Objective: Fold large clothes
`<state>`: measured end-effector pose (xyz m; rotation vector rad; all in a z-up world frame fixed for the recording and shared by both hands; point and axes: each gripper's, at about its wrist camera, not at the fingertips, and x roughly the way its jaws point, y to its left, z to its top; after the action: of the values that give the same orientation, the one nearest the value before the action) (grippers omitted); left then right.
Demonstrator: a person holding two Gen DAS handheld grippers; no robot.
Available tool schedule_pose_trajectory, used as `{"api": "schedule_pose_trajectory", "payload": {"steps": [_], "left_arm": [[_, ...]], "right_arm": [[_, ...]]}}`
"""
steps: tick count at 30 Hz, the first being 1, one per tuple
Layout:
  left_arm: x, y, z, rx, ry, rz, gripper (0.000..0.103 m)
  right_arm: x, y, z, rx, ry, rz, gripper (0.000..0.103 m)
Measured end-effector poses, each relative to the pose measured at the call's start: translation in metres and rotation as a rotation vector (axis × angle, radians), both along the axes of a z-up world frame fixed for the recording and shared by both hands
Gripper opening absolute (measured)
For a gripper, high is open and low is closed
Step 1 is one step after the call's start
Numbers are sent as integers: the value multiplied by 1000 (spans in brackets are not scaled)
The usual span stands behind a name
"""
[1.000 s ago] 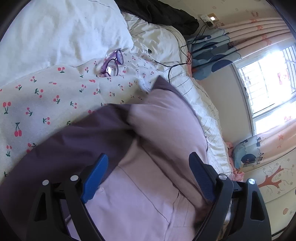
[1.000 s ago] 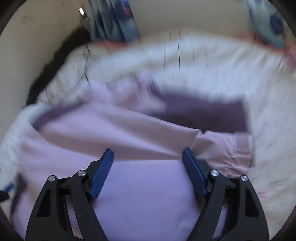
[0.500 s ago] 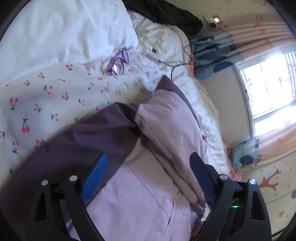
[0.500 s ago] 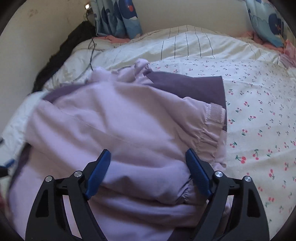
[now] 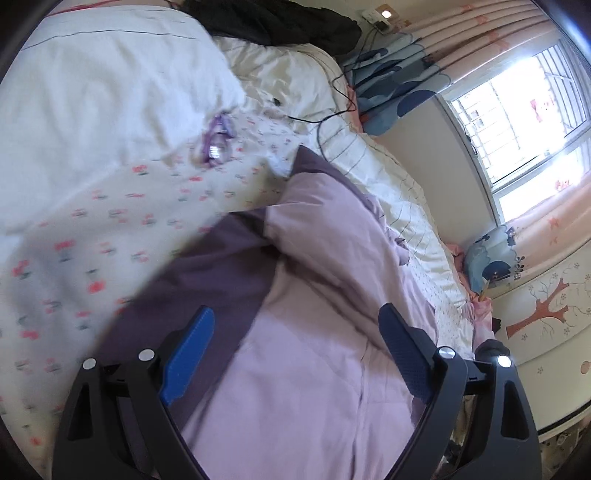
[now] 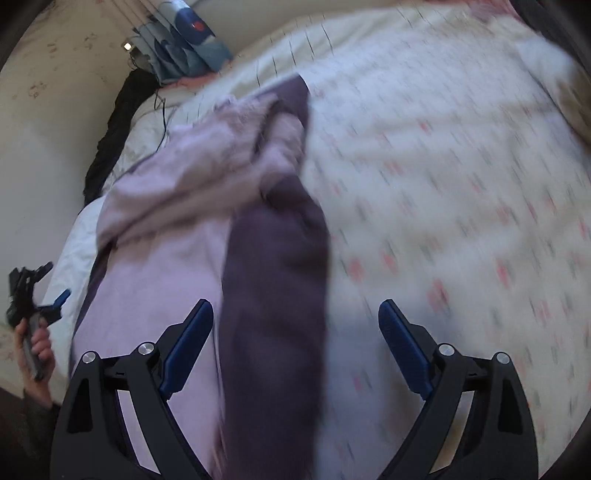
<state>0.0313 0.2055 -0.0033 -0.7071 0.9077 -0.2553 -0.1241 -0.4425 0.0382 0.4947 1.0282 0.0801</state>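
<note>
A large lilac garment point(image 5: 325, 295) with dark purple panels point(image 5: 207, 273) lies partly folded on the cherry-print bedsheet point(image 5: 92, 229). My left gripper point(image 5: 295, 332) hovers over it, open, with nothing between its blue pads point(image 5: 188, 343). In the right wrist view the same garment point(image 6: 173, 258) runs up the left half, its dark purple strip point(image 6: 273, 295) under my right gripper point(image 6: 295, 325), whose jaws are opening and pinch nothing. The left gripper point(image 6: 40, 299), held by a person's hand point(image 6: 37, 347), shows at the far left edge there.
Purple glasses point(image 5: 218, 144) lie on the sheet beyond the garment, near a white duvet point(image 5: 103, 81). A black cable point(image 5: 332, 110) and dark clothing point(image 5: 273, 22) sit near the head of the bed. A window point(image 5: 517, 99) and curtains are at right. Cherry-print sheet point(image 6: 461, 206) fills the right.
My right gripper swept to the right off the lilac bulk, so the purple strip and bare sheet now lie beneath it, and its jaws widened. The left gripper drew back a little.
</note>
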Motion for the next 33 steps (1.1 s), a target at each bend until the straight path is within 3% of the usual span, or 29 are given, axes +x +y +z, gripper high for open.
{"api": "schedule_pose_trajectory", "payload": {"steps": [4, 9, 13, 19, 22, 26, 27, 28, 29, 30, 32, 33], "left_arm": [[-44, 36, -5, 28, 3, -31, 87], [-102, 79, -31, 59, 111, -59, 87], [-137, 99, -47, -2, 170, -135, 87], [-167, 99, -68, -36, 267, -285, 87], [-172, 88, -74, -63, 287, -342, 87], [-172, 69, -81, -6, 313, -368, 87], [-173, 69, -83, -3, 309, -355, 87], [-174, 68, -83, -12, 296, -335, 81], [-175, 66, -81, -10, 292, -324, 54], [-176, 65, -79, -15, 285, -323, 35], [-179, 63, -69, -20, 249, -310, 20], [-183, 58, -59, 1, 219, -315, 19]], "right_arm": [[-49, -1, -10, 126, 48, 72, 88], [-90, 18, -15, 281, 78, 207, 88], [-104, 39, -18, 308, 132, 294, 88], [-117, 59, -25, 432, 257, 381, 92], [-119, 73, -26, 403, 305, 408, 95], [-117, 82, -23, 427, 293, 389, 96], [-118, 86, -18, 432, 267, 390, 84], [-120, 87, -12, 441, 233, 385, 74], [-119, 88, -6, 442, 199, 378, 43], [-121, 88, 0, 427, 161, 355, 24], [-124, 89, 10, 463, 85, 307, 21], [-123, 88, 13, 486, 53, 287, 19]]}}
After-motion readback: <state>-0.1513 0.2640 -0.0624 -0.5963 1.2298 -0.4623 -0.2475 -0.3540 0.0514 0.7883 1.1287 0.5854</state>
